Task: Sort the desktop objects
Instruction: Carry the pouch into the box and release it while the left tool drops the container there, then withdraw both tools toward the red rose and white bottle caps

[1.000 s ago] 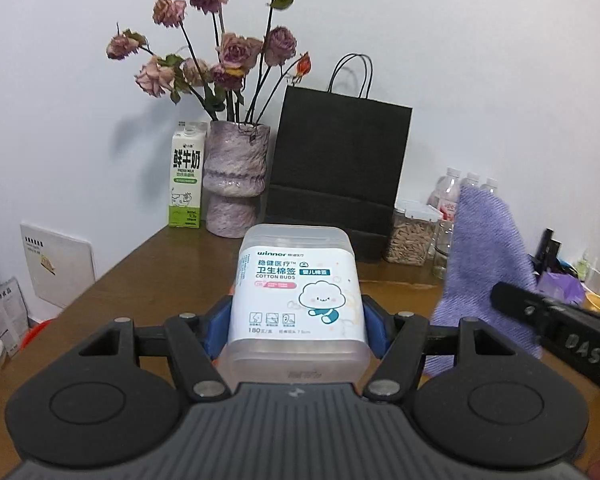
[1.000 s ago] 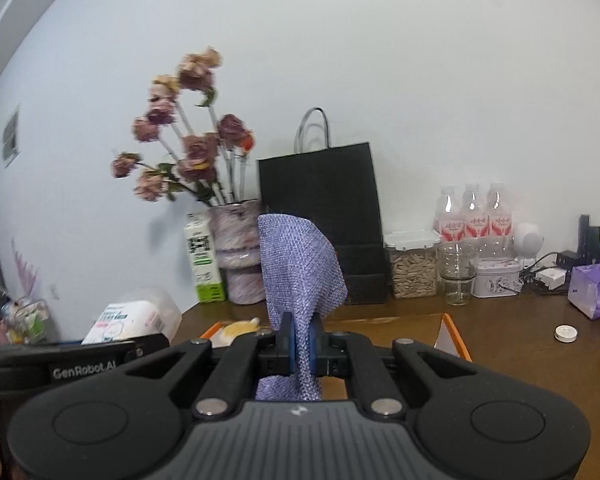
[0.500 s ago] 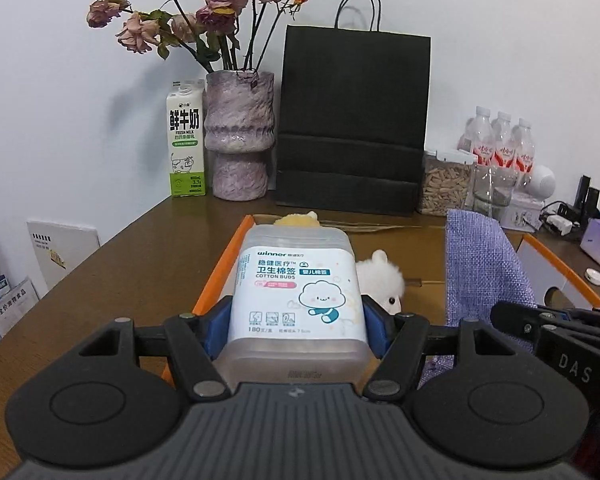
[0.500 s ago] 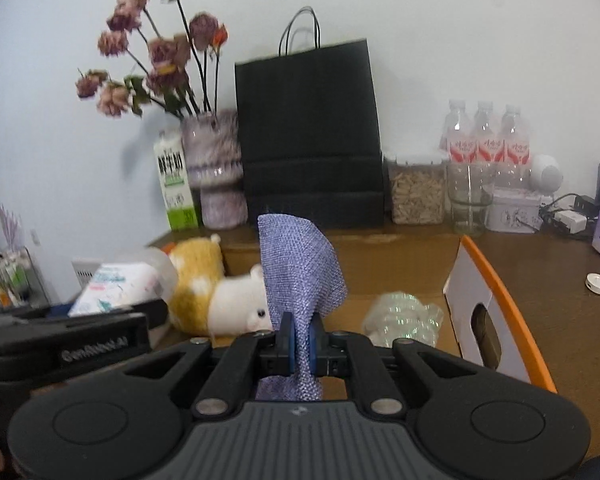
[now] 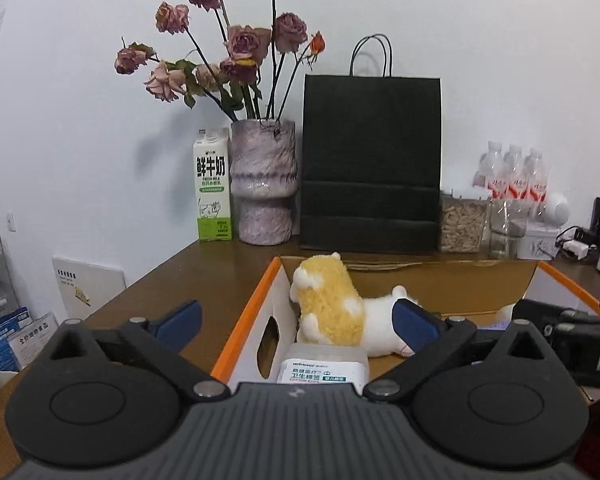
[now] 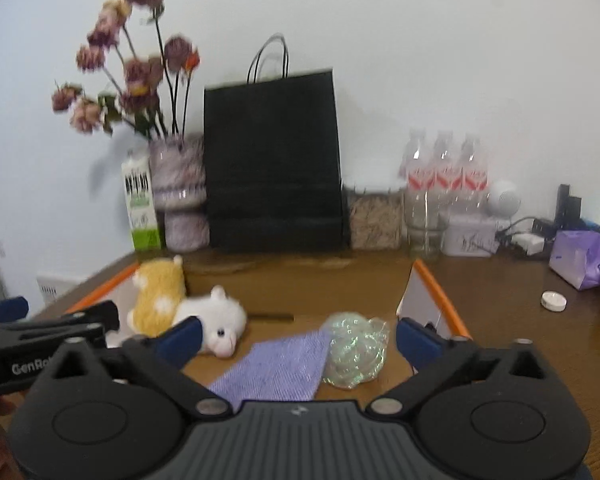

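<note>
An orange-rimmed cardboard box [image 5: 244, 312] [image 6: 436, 288] lies open on the brown desk. My left gripper [image 5: 296, 322] hangs over its near left corner, jaws opening, wide apart. The cotton-bud box [image 5: 324, 370] lies free below them in the box, against a yellow-and-white plush toy [image 5: 332, 308] [image 6: 180, 312]. My right gripper [image 6: 298, 338] hovers over the box's near right part, jaws opening as well. The purple cloth [image 6: 276, 368] lies flat on the box floor beneath them, touching neither pad, next to a crumpled clear wrapper [image 6: 354, 354].
Along the back wall stand a milk carton [image 5: 214, 190], a vase of dried roses [image 5: 264, 184], a black paper bag [image 5: 370, 162], a jar of seeds [image 5: 462, 228] and water bottles [image 6: 444, 168]. A purple tissue pack [image 6: 582, 258] and a small white cap [image 6: 554, 301] lie at right.
Both grippers sank toward the box. The left let go of the cotton-bud box, which now lies inside. The right released the purple cloth, which dropped flat onto the box floor.
</note>
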The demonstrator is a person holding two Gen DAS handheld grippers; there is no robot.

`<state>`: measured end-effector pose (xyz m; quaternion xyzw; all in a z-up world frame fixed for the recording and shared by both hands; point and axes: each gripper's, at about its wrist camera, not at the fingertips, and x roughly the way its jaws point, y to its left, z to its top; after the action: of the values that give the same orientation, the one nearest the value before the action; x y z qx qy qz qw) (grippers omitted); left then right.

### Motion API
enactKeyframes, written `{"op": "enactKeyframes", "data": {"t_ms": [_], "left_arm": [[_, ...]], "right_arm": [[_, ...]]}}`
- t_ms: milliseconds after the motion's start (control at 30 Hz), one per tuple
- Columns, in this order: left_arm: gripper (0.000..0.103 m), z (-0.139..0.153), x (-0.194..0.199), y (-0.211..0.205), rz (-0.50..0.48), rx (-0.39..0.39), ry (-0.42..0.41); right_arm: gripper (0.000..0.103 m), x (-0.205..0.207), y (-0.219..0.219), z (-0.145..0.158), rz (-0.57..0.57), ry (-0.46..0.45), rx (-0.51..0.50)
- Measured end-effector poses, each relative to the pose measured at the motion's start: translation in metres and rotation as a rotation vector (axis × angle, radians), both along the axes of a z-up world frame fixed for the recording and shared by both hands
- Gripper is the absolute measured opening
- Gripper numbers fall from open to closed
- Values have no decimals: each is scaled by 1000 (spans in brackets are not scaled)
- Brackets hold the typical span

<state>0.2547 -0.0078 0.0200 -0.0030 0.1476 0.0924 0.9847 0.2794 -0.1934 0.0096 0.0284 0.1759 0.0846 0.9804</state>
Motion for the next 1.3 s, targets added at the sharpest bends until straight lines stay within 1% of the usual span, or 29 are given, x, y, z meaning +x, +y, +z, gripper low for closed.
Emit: {"op": "enactKeyframes", "data": {"t_ms": [133,467,667,800,967,1100,1300], "left_arm": [[103,2,-2,1,-5,-2,-7],[103,2,-7,4,-9,-8,-25],[103,17,-11,4,-14,-23,-43],[103,29,-17,1,-26,0,-51],[103,41,-29,1,-49,20,-34],[103,49,-46,6,-72,9,-19],[103,45,-73,11,-100,34,28]], "right_arm": [[103,-6,0,3,3,-20,-2],[103,-13,2,6,18,-32,-14],[103,-16,2,17,38,-36,-8],[103,-22,3,29,50,-49,-19],[103,-34,-2,46,50,-52,-53],[103,-49,-12,59,52,-58,-75],[103,-84,-30,60,71,-31,-101]]}}
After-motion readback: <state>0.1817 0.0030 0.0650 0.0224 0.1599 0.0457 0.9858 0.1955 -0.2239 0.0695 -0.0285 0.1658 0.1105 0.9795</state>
